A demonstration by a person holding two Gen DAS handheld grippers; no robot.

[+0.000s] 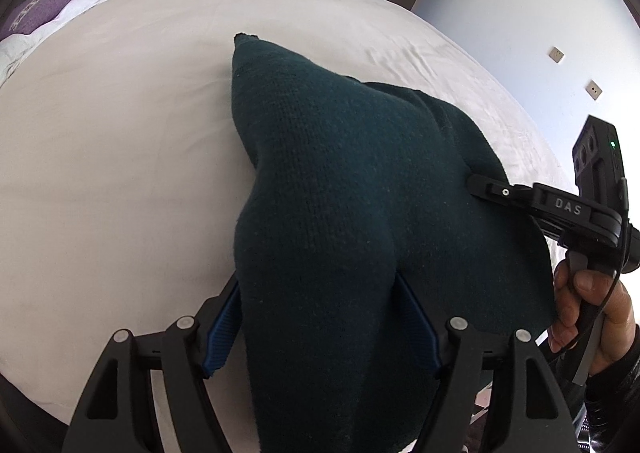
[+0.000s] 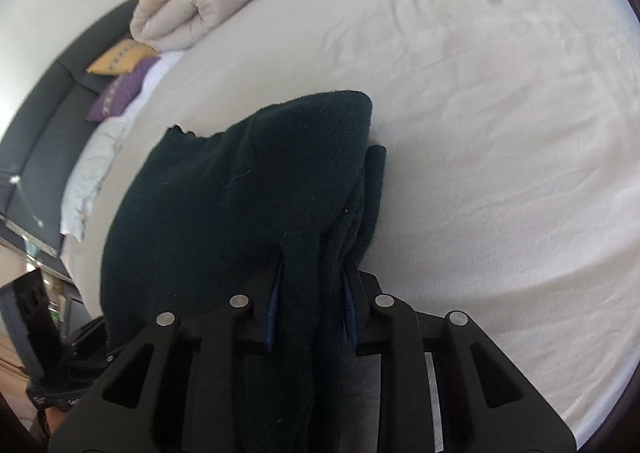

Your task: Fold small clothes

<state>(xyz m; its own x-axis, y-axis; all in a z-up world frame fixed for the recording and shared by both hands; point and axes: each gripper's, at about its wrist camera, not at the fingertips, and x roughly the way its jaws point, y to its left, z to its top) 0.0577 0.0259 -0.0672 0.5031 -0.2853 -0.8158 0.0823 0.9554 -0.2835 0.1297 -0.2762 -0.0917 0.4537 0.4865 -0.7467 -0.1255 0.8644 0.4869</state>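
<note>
In the left wrist view, the dark green knitted garment (image 1: 340, 213) fills most of the middle, so much of the pale bed sheet (image 1: 120, 157) behind it is hidden from us. Its lower edge runs out of frame at the bottom. The left gripper (image 1: 320, 317) stands fairly wide, and a thick bunch of the knit passes between its blue pads (image 1: 224, 329), which press against the cloth on both sides. At the right edge we see the right gripper (image 1: 486, 183) reaching in from the side, its tip against the fabric; from here we cannot tell how its jaws stand. A person's hand (image 1: 588, 313) holds its handle, partly cut off.

In the right wrist view, somewhat blurred, we see the garment (image 2: 248, 189) draped up from the sheet (image 2: 500, 133), with folded layers at its right side. The right gripper (image 2: 312, 309) is narrowly closed on a fold of it, the cloth pinched between the pads (image 2: 274, 317). The left gripper (image 2: 44, 333) is barely visible at the lower left corner. A rolled duvet (image 2: 192, 17) and cushions (image 2: 120, 73) lie far off.
</note>
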